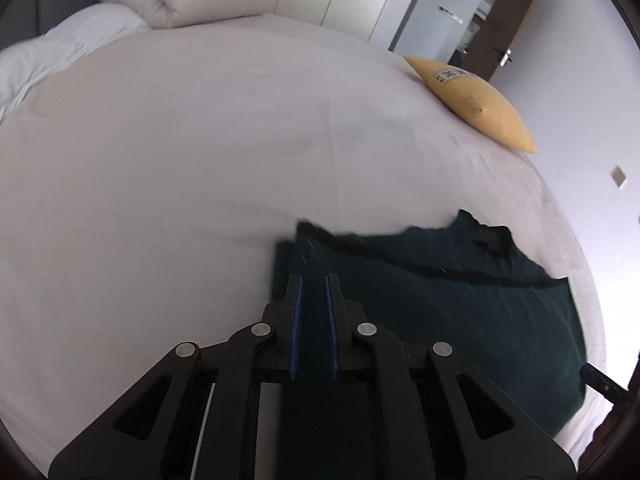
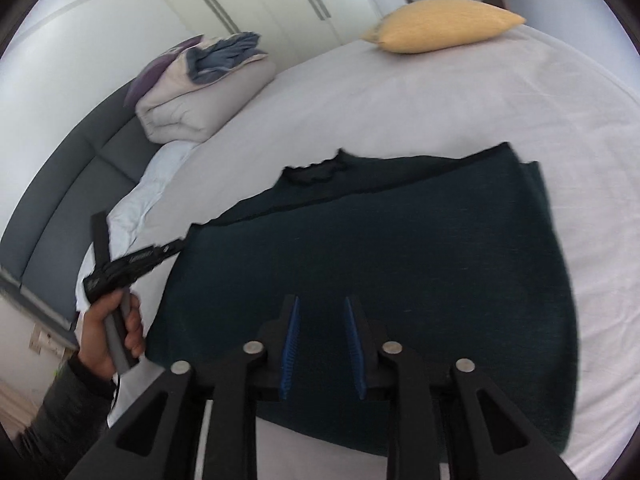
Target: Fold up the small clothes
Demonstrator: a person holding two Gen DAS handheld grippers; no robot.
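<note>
Garment [image 2: 380, 260], dark green, is pinched at one corner by the closed left tool [image 1: 314, 278], while the right tool [image 2: 320, 300] hovers above it, parted and empty, the cloth spread on the pale bed [image 2: 440, 100] with a yellow pillow [image 2: 444, 20] at its far edge.

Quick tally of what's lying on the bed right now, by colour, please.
Dark green: 1, the garment
Yellow: 1, the cushion
Beige: 1, the folded duvet
Blue-grey: 1, the crumpled cloth on top of the duvet
Purple: 1, the pillow behind the duvet
Total: 5
</note>
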